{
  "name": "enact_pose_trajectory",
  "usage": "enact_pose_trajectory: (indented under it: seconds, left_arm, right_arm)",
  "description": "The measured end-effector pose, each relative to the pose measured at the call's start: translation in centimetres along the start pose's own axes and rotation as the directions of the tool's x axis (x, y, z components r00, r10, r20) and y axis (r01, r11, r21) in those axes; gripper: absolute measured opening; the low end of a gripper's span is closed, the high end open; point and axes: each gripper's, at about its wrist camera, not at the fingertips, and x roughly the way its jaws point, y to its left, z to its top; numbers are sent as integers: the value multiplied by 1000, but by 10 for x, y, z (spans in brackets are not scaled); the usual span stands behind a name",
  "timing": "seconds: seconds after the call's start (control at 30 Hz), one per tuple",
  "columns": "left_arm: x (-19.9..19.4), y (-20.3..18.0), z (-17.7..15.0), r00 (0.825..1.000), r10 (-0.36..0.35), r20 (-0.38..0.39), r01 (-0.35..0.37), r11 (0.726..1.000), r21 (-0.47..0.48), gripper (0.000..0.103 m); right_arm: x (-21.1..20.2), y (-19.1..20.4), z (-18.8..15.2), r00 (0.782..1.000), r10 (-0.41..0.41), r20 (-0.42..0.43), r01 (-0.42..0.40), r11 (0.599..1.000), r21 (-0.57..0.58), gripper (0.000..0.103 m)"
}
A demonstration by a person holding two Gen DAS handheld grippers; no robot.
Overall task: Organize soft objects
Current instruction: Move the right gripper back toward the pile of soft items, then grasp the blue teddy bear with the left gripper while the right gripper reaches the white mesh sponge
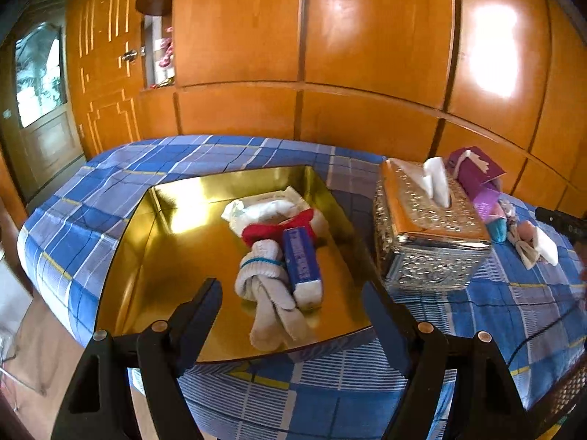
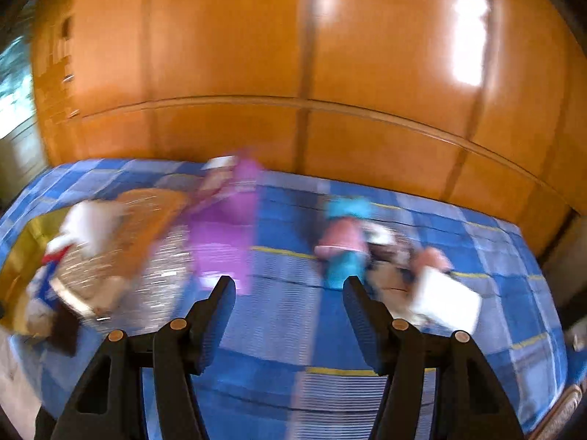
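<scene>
A gold tray lies on the blue checked bedspread. In it rest a knotted grey sock, a blue and white sock, a red sock and a white packet. My left gripper hangs open over the tray's near edge, nothing between its fingers. The right wrist view is blurred: my right gripper is open and empty above the bedspread. Beyond it lie a pink and teal soft item, a white piece and purple items.
An ornate silver tissue box stands right of the tray, with purple packets and small soft items behind it. Orange wooden wardrobe panels back the bed. A door is at the far left.
</scene>
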Motion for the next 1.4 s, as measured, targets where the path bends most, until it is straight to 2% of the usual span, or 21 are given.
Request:
enact_pose_trajectory:
  seconds: [0.1,0.2,0.3,0.37,0.4,0.47,0.6,0.8,0.93,1.23,1.37,1.4]
  left_arm:
    - [-5,-9,2,999,-46,7,46,999,28,79]
    - [-11,-23,5,997,-77,19,75,995,70,79]
    - [-17,-40,11,993,-115,22,111,987,112,79]
    - [-20,-54,16,989,-147,22,142,978,153,79]
    - [-21,-62,18,987,-159,21,153,973,176,79]
    - [-21,-81,22,980,-198,9,191,956,225,79]
    - [-17,-119,27,962,-272,-33,269,919,288,79]
    - [-11,-179,32,929,-354,-103,366,849,380,79]
    - [-2,-218,37,908,-391,-151,417,811,409,79]
    - [43,-321,46,889,-388,-245,458,769,446,75]
    - [77,-358,51,897,-355,-265,440,782,441,68]
    - [89,-367,52,905,-334,-264,421,793,440,66]
  right_arm:
    - [6,-48,2,994,-109,-2,109,990,92,62]
    - [18,-93,4,981,-193,-28,194,962,193,62]
    - [30,-138,-4,960,-272,-70,281,913,295,62]
    - [38,-161,-15,949,-295,-107,314,879,359,62]
    - [39,-170,-19,949,-283,-137,315,862,397,62]
    - [39,-188,-27,963,-224,-153,271,817,509,62]
    - [45,-204,-39,971,-141,-191,229,769,597,62]
    - [45,-213,-46,977,-88,-193,196,726,659,62]
    - [44,-212,-46,983,-69,-173,169,720,673,62]
    - [43,-216,-46,992,-12,-128,100,692,714,62]
    - [43,-218,-47,994,23,-110,66,678,732,62]
    - [44,-218,-47,994,32,-109,59,677,734,62]
